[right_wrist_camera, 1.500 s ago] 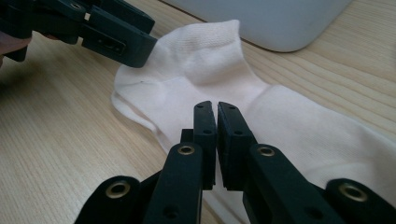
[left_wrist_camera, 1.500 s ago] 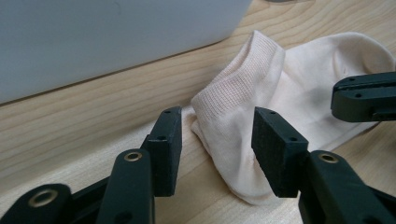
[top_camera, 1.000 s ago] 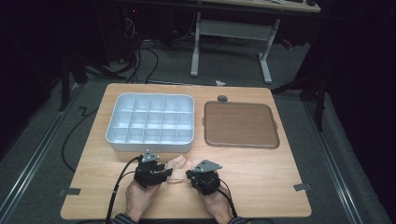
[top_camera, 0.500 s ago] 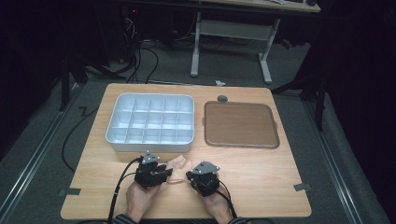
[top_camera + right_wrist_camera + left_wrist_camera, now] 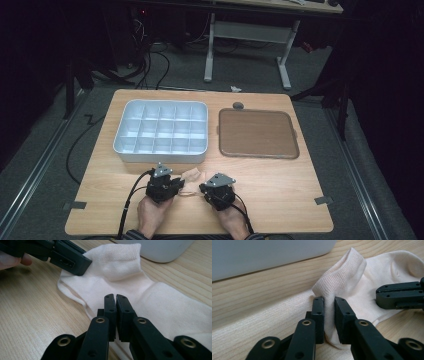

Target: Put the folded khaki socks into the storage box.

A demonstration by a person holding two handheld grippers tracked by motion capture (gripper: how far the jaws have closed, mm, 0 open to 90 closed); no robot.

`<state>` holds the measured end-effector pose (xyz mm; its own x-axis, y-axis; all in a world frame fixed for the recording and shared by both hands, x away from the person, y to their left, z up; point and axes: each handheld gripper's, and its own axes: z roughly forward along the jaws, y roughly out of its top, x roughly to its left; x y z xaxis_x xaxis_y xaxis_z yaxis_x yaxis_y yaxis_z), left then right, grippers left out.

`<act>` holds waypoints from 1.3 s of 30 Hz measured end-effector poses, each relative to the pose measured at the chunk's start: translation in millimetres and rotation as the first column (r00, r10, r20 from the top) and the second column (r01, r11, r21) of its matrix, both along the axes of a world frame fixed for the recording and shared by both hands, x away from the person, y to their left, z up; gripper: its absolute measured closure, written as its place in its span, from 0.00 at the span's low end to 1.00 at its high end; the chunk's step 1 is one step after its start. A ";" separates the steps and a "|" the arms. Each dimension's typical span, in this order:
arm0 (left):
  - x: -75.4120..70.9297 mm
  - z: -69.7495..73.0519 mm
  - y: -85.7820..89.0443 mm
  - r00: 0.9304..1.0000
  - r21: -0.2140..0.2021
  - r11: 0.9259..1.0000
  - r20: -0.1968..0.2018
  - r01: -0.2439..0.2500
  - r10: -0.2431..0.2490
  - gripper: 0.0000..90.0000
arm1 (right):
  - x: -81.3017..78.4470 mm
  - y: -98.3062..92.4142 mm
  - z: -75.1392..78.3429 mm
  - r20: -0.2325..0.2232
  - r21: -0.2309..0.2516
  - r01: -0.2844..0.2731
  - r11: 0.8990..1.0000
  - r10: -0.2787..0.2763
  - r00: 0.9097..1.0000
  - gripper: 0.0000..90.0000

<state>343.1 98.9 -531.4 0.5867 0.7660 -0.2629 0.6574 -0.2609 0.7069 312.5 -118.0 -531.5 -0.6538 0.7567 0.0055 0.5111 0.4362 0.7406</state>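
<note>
I see the wooden table (image 5: pixel 280 200) filling the middle of the high view, its near edge at the bottom of the frame. On its upper left sits the pale compartment tray (image 5: pixel 162 131), a grid of small cells. To its right, upper centre-right of the frame, lies the flat brown tray (image 5: pixel 257 134), close beside the pale one but apart from it. A small dark round knob (image 5: pixel 238 105) rests on the table just above the brown tray's upper left corner.

Lower centre of the high view, both of my hands come in from the bottom edge. The cream sock (image 5: pixel 191 176) lies on the bare wood between them, just below the pale tray's front wall.

In the left gripper view, the left gripper (image 5: pixel 329 305) has a raised fold of the sock (image 5: pixel 352 282) between its jaws; they have just been closing and stand narrow, with cloth pinched in the gap. The pale tray's wall crosses the upper left of that frame.

In the right gripper view, the right gripper (image 5: pixel 115 298) has its jaws drawn almost together at the middle of the frame, over the sock's (image 5: pixel 120 272) near edge; cloth runs under and between the pads, so I read it as gripping the sock. The other gripper shows at the upper left there, on the sock's far side.
</note>
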 end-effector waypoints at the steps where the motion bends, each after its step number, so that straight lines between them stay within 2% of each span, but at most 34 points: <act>1: 0.3 -0.3 0.0 1.000 -0.004 1.000 -0.001 0.003 -0.003 0.89 | 0.0 0.0 0.0 0.000 0.000 0.000 1.000 0.000 1.000 0.97; 4: 1.2 -0.8 0.7 1.000 -0.012 1.000 -0.008 0.009 -0.009 0.91 | 0.0 -0.2 -0.3 0.001 0.004 -0.002 1.000 0.002 1.000 0.97; 8: 2.8 -2.2 3.7 1.000 -0.043 0.999 -0.024 0.016 -0.017 0.95 | -0.3 -0.4 -0.5 0.000 0.008 0.000 1.000 0.000 1.000 0.97; 24: 1.6 6.0 10.1 0.998 -0.097 0.994 -0.022 0.049 -0.051 0.95 | 0.2 -1.2 -0.7 -0.003 0.015 -0.002 1.000 0.002 1.000 0.97; 30: 0.9 9.8 13.4 0.998 -0.141 0.988 -0.021 0.063 -0.067 0.95 | 0.5 -1.6 -0.2 -0.009 0.014 -0.008 1.000 0.008 1.000 0.97; 39: -0.6 14.8 13.9 0.997 -0.147 0.986 -0.005 0.075 -0.077 0.95 | 3.1 1.6 1.1 -0.028 0.015 -0.021 1.000 0.021 0.999 0.98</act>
<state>342.5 112.8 -516.6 0.6382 0.6719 -0.3758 0.6475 -0.2044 0.7341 315.7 -116.4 -530.4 -0.6690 0.7425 0.0351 0.5228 0.4365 0.7322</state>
